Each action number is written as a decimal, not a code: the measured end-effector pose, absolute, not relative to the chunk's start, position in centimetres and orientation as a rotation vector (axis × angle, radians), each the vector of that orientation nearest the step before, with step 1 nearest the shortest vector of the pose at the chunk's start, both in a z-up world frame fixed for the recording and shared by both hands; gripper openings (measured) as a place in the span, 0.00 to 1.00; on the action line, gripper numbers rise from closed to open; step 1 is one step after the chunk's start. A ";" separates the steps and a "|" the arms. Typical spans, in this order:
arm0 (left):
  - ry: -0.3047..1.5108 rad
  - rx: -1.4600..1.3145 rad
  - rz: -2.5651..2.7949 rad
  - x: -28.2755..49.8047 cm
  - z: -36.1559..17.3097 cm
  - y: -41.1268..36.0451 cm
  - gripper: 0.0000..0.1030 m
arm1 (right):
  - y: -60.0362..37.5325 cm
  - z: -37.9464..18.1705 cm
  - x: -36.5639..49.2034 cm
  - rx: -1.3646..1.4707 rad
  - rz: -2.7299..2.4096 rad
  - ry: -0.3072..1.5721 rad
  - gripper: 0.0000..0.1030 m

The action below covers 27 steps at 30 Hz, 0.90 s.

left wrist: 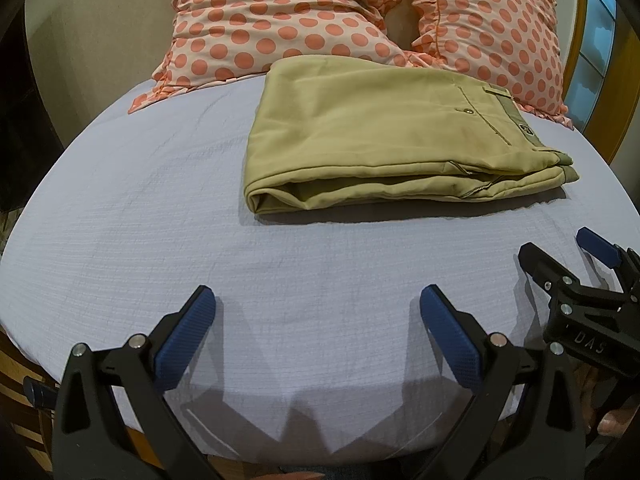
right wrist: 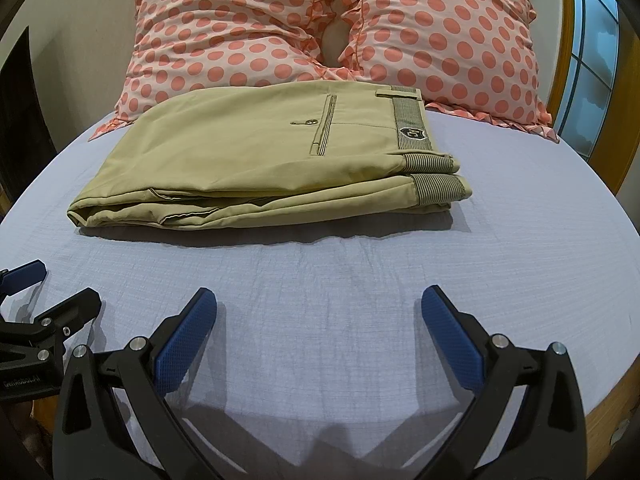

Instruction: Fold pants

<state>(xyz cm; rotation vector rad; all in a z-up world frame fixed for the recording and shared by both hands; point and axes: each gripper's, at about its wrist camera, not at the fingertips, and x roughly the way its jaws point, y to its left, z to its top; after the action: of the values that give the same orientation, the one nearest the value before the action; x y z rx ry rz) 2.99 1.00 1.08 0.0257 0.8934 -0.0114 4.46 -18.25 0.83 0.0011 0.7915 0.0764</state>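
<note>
Khaki pants (left wrist: 384, 132) lie folded in a flat stack on the pale blue bed sheet (left wrist: 160, 220), waistband to the right; they also show in the right wrist view (right wrist: 256, 160). My left gripper (left wrist: 318, 300) is open and empty, low over the sheet, well short of the pants. My right gripper (right wrist: 319, 300) is open and empty, also short of the pants. The right gripper shows at the right edge of the left wrist view (left wrist: 560, 248), and the left gripper shows at the left edge of the right wrist view (right wrist: 60, 284).
Two pink pillows with orange dots (right wrist: 224, 28) (right wrist: 444, 36) lean behind the pants at the bed's head. A wooden frame with a window (right wrist: 592, 60) stands at the right. The bed's wooden edge (right wrist: 612, 400) runs at the near right.
</note>
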 end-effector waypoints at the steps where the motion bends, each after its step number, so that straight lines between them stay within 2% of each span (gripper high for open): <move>1: 0.895 0.026 -0.012 3.0 1.1 1.0 0.98 | -18.2 0.8 4.5 0.001 0.077 0.792 0.99; 27: 0.903 0.028 -0.011 3.2 1.1 1.0 0.98 | -18.2 0.8 4.5 0.001 0.077 0.791 0.99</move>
<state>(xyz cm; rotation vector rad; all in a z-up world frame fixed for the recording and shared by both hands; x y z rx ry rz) 3.19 1.00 1.09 0.0283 0.9027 -0.0115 4.51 -18.23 0.81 0.0007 0.7910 0.0771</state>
